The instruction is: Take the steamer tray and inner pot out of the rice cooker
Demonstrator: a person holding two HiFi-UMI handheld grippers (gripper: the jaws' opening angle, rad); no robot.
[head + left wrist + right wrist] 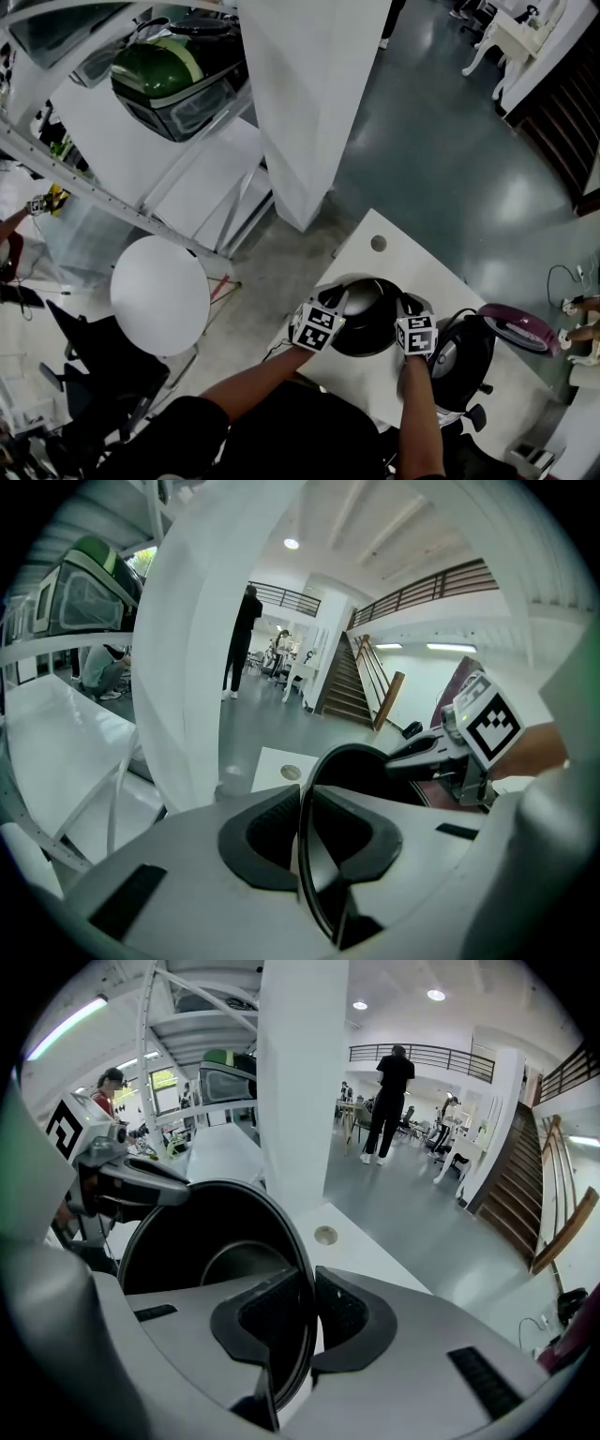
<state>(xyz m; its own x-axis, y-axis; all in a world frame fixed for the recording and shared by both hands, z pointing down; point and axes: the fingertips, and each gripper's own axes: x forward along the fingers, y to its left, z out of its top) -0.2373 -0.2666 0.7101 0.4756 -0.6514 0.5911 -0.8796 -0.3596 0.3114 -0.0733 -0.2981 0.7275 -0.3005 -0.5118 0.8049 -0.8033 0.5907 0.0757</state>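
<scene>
2 thin pinches on pot (370, 319) rim: left gripper (305, 829), right gripper (309, 1321), nearly closed. Might slip, tip, bang table (396, 264) if tilted.

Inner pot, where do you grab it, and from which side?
Grip the inner pot by its thin rim, from above, on two opposite sides. It is wide and round, no handle shows, and the wall slips between fingers. The left gripper and right gripper hold it so.
</scene>
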